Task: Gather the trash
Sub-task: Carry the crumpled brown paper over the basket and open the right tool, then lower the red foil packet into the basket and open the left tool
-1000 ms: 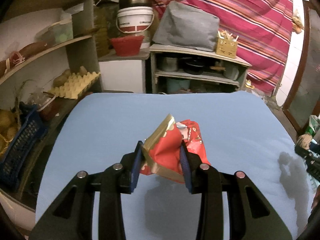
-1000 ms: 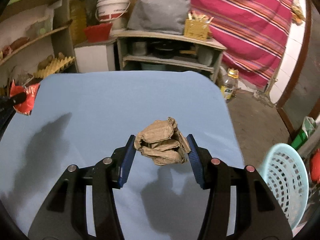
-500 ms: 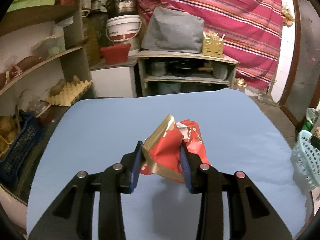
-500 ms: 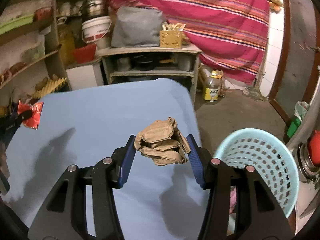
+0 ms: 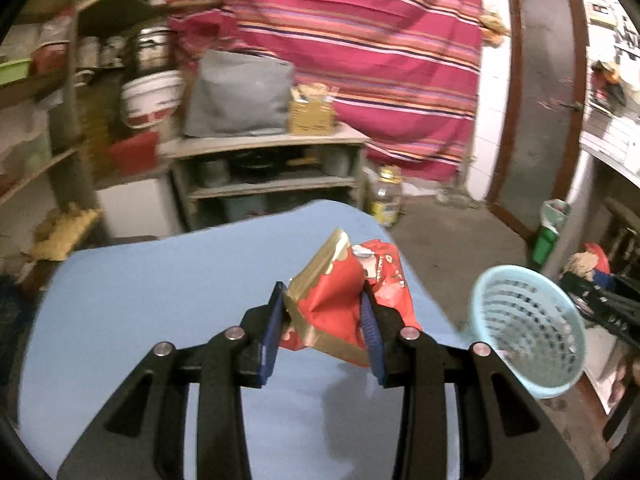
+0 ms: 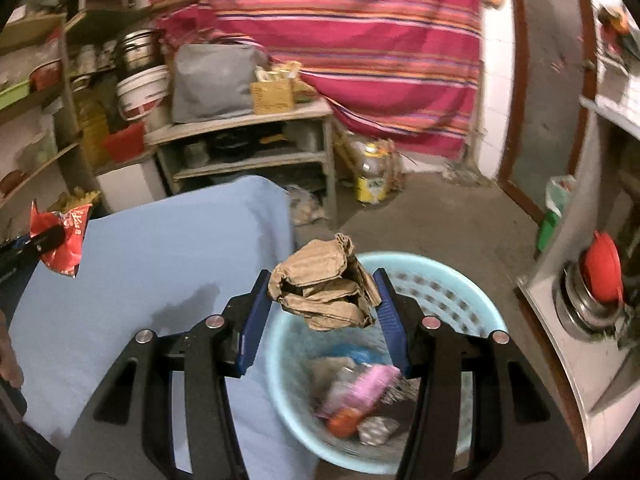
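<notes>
My left gripper [image 5: 322, 320] is shut on a red and gold snack wrapper [image 5: 340, 300] and holds it above the blue table [image 5: 140, 300]. My right gripper [image 6: 320, 296] is shut on a crumpled brown paper bag [image 6: 324, 288] and holds it over the light blue trash basket [image 6: 440, 292], which stands on the floor off the table's right edge and holds several pieces of trash. The basket also shows at the right of the left wrist view [image 5: 528, 320]. The left gripper with its wrapper shows at the far left of the right wrist view [image 6: 60, 240].
Shelves with pots, a white bucket [image 6: 140, 88] and a grey bag [image 6: 212, 76] stand behind the table. A yellow bottle [image 6: 372, 176] stands on the concrete floor. A counter with a red lid [image 6: 600, 268] is at the right, close to the basket.
Both grippers have swung right with their loads. The right gripper has gone from over the table to over the basket. The basket has come into the left wrist view.
</notes>
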`<state>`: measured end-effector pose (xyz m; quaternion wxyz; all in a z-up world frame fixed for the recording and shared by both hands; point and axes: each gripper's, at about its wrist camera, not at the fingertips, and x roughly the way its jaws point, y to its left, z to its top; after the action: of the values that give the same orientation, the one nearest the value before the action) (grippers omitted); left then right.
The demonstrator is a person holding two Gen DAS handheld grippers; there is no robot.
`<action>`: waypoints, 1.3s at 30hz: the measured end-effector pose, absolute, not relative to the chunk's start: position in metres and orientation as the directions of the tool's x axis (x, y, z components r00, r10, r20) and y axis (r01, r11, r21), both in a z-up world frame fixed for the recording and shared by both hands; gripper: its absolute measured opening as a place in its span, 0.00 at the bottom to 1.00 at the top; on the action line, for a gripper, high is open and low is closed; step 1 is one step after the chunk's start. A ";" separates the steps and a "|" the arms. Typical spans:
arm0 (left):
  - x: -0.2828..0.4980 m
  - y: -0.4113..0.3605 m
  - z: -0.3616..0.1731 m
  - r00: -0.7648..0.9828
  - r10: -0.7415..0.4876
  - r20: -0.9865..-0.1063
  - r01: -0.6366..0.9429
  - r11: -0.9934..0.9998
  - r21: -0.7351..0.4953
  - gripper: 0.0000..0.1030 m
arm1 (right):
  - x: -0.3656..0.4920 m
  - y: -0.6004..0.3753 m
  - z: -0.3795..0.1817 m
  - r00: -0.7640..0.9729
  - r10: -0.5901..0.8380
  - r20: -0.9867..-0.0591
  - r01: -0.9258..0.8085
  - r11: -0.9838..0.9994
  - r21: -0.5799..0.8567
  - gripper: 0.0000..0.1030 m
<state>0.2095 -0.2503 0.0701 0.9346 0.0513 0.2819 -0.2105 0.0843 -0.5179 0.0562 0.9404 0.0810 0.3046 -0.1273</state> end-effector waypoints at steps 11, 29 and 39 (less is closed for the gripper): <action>0.187 -0.399 0.032 0.612 -0.502 -0.612 0.609 0.792 -0.040 0.37 | 0.043 -0.583 0.046 0.767 -0.268 -0.583 0.413 0.902 0.128 0.50; 0.190 -0.480 -0.005 0.523 -0.524 -0.672 0.692 0.722 -0.025 0.60 | 0.040 -0.617 0.029 0.753 -0.256 -0.607 0.466 0.858 0.216 0.51; 0.201 -0.432 0.006 0.593 -0.475 -0.650 0.618 0.786 -0.010 0.73 | 0.057 -0.608 0.022 0.742 -0.243 -0.624 0.440 0.879 0.181 0.52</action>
<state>0.2014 -0.4317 0.0063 0.8859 0.1090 0.3290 -0.3083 0.0569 -0.6076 0.0217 0.9195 0.1607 0.3070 -0.1858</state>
